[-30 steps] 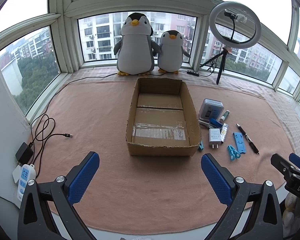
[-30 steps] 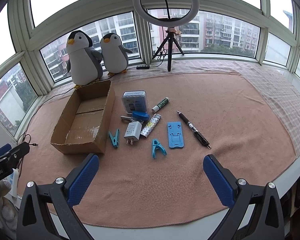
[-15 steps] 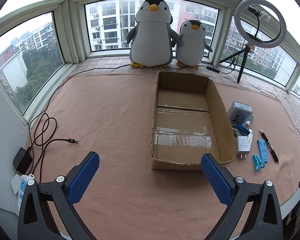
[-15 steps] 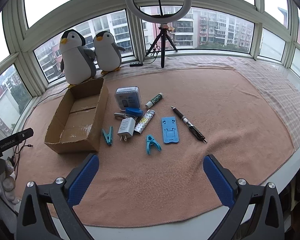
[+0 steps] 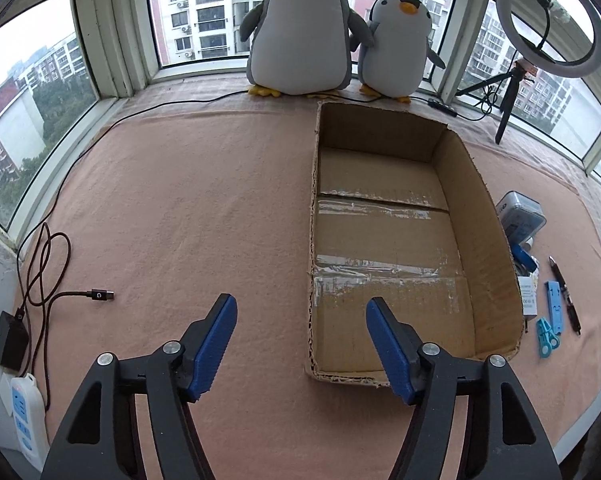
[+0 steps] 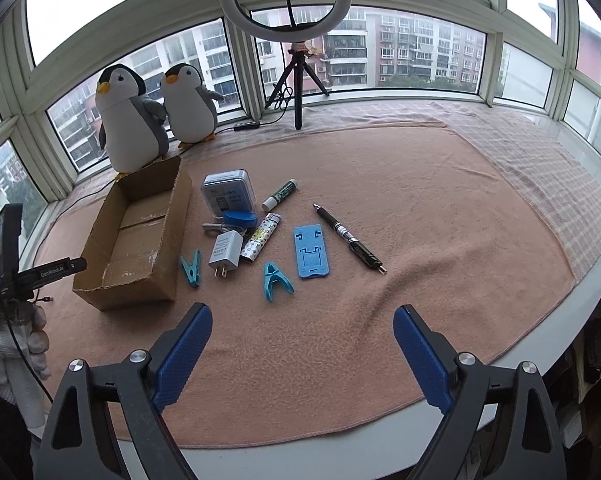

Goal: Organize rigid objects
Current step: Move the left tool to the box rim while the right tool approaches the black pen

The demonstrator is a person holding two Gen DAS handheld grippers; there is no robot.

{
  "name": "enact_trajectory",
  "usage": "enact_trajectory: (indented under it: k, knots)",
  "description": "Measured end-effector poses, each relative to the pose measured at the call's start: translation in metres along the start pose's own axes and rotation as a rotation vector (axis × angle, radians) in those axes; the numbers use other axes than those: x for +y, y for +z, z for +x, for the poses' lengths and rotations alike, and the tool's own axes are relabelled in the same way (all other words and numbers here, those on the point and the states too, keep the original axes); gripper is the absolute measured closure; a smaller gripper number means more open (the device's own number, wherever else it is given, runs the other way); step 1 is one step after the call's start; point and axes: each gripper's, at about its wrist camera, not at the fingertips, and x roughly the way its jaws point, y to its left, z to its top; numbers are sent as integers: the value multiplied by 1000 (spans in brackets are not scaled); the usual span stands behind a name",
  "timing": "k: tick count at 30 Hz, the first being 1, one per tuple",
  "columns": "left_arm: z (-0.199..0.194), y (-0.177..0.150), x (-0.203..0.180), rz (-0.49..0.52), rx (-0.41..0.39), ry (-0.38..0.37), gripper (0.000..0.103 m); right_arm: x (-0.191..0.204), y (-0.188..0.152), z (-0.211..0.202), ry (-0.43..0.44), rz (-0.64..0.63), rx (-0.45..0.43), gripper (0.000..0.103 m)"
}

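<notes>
Soft grey daylight enters through the windows and lights both views evenly, with only weak shadows. The sky is overexposed to white. The tape in the cardboard box shows some glare. Fisheye distortion bends the edges, and the corners are dark.

Box: matt brown cardboard, glossy tape strips, ragged edges. Blanket: pink, fuzzy cloth. Stand: blue smooth plastic. Penguins: plush.
</notes>
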Motion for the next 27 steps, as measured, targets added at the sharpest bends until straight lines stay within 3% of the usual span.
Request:
enact_trajectory:
  k: [8,13,19,24,27]
  knots:
    - [25,-1,-7,-63,36,42,50,-45,22,34,72,-23,66,33]
    - [35,-4,-15,-87,53,82,57,-65,32,54,122,-52,102,39]
    - [46,-5,-17,-126,82,110,69,-77,45,77,163,-92,141,41]
    - [52,-7,-20,-110,98,117,79,-81,57,104,172,-122,194,51]
    - [54,-7,-20,-100,100,118,79,-79,65,124,160,-160,230,54]
